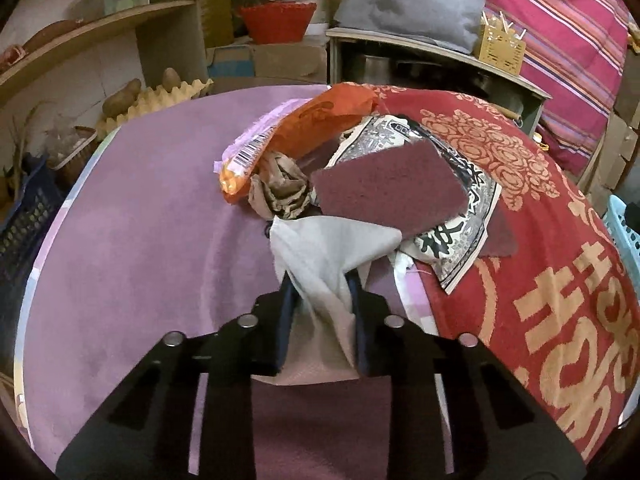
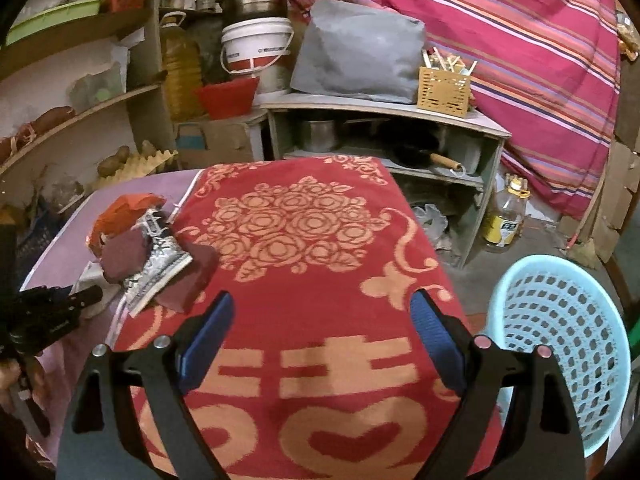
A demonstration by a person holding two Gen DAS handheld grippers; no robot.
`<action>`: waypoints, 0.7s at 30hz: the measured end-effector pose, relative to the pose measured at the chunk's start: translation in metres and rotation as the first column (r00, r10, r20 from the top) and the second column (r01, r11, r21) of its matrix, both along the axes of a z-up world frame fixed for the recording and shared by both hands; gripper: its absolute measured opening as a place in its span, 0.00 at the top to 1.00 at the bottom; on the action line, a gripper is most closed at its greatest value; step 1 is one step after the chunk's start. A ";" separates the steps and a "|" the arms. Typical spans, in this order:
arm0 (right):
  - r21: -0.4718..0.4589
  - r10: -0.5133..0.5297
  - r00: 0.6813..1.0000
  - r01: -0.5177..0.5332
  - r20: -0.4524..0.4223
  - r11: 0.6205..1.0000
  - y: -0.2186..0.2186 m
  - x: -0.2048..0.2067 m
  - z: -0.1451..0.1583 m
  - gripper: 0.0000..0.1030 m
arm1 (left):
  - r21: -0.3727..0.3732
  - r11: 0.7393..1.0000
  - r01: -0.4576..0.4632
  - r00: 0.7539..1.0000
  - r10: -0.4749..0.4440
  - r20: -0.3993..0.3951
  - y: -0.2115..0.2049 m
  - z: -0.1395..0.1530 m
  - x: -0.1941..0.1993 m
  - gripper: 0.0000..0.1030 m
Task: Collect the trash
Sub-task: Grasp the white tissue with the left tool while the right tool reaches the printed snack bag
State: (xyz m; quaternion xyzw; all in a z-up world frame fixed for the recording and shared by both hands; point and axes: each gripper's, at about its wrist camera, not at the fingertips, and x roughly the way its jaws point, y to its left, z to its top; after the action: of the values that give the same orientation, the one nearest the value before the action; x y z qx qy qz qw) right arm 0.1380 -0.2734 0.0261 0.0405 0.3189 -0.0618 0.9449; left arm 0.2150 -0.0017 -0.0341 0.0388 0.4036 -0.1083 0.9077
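Observation:
A small pile of trash lies where the purple tablecloth (image 1: 140, 220) meets the red patterned cloth (image 1: 560, 280). It holds an orange wrapper (image 1: 320, 120), crumpled brown paper (image 1: 284, 188), a maroon scouring pad (image 1: 388, 188), a silver printed packet (image 1: 452, 232) and a white tissue (image 1: 332, 244). My left gripper (image 1: 320, 284) is shut on the near end of the white tissue, which bunches between the blue pads. My right gripper (image 2: 322, 300) hovers open over the red cloth (image 2: 304, 240), holding nothing; the pile (image 2: 136, 248) lies to its left. The left gripper (image 2: 80, 298) shows there too.
A light blue perforated basket (image 2: 560, 340) stands off the table's right edge, with its rim (image 1: 624, 232) also in the left wrist view. Behind the table are shelves, a white bucket (image 2: 256, 48), a red bowl (image 2: 226, 96), a low cabinet (image 2: 384, 120) and an oil bottle (image 2: 506, 216) on the floor.

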 end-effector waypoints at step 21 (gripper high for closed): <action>-0.055 0.155 0.987 -0.157 -0.047 0.986 0.082 0.053 -0.006 0.15 | -0.079 0.992 -0.103 0.982 0.114 0.151 0.079 0.054 -0.019 0.81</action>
State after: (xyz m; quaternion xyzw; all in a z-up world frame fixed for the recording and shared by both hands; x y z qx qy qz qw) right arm 0.1911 -0.1913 0.0200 -0.0135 0.3390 0.0023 0.9407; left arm 0.1965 0.0773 0.0199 -0.0072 0.3294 -0.0694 0.9416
